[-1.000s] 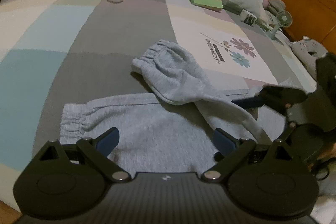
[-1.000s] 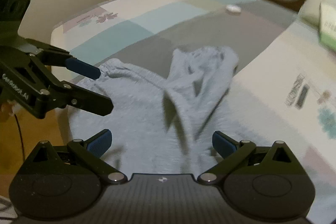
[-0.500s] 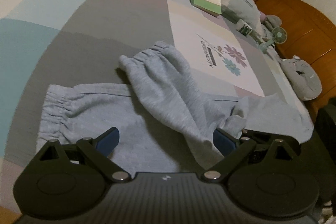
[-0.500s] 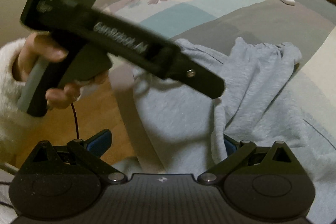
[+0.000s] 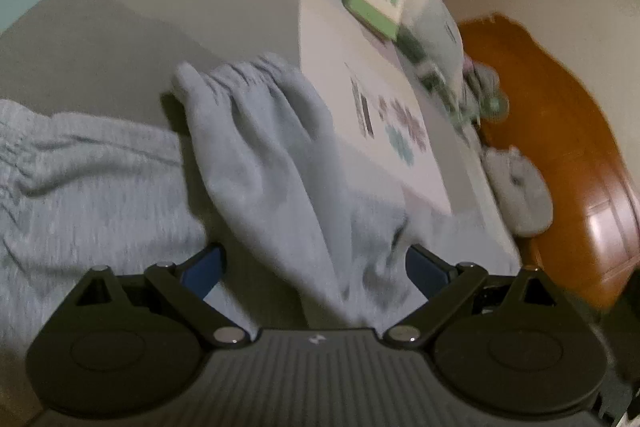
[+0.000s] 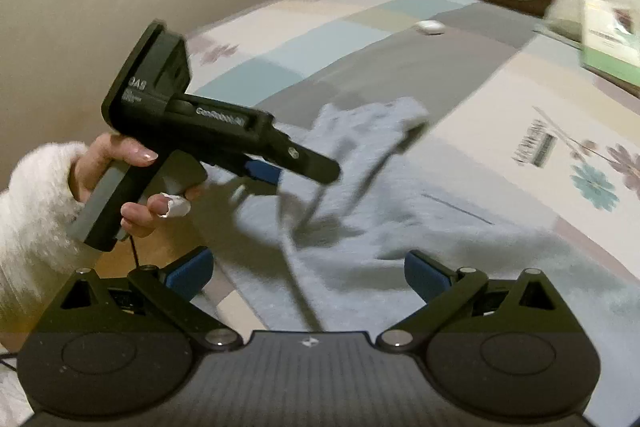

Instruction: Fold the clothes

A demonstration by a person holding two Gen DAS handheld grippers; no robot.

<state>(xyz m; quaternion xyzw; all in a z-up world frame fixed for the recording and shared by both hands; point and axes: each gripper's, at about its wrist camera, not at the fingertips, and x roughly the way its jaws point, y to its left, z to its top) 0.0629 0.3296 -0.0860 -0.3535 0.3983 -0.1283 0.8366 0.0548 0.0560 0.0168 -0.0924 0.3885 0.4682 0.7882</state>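
Straightening grey sweatpants (image 5: 256, 163) on the bed (image 6: 400, 67) before the first fold.

Nearest me, my left gripper (image 5: 314, 263) has its blue pads spread wide, nothing pinched, with the twisted trouser leg running up between them; whether cloth touches a pad I cannot tell. My right gripper (image 6: 308, 273) is spread just as wide and empty, low over the seat of the pants, and from there I see my left hand (image 6: 120, 183) holding the other tool above the fabric. Farther off, one cuffed leg lies crossed over the other. I judge the next move is to pinch that upper leg and draw it flat, parallel with its mate.
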